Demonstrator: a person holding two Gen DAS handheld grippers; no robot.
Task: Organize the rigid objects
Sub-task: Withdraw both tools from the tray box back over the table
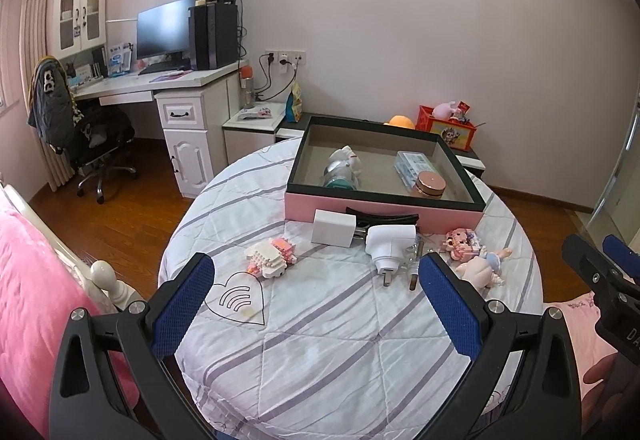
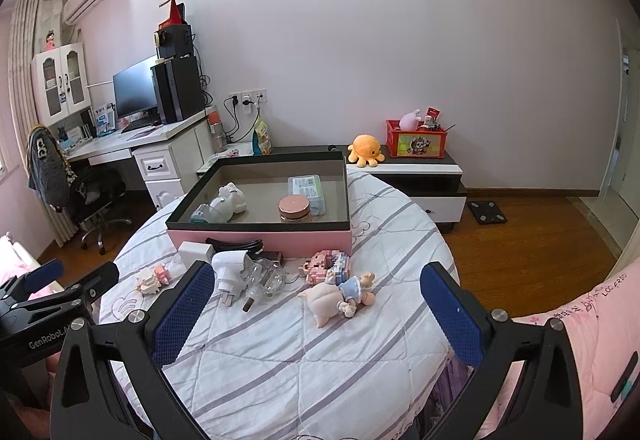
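While both the left gripper [image 1: 316, 304] and right gripper [image 2: 318, 314] hover with fingers apart and empty, the toys and plugs crowded on the table [image 2: 320, 360] before the box [image 2: 260, 236] risk being knocked aside, since a grasp on the doll [image 2: 340, 296] may nudge its neighbours.

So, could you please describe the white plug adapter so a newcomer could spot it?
Start at the pink box on the striped quilt. In front of its near wall lies the white plug adapter, beside a clear plastic piece. Only it shows metal prongs.
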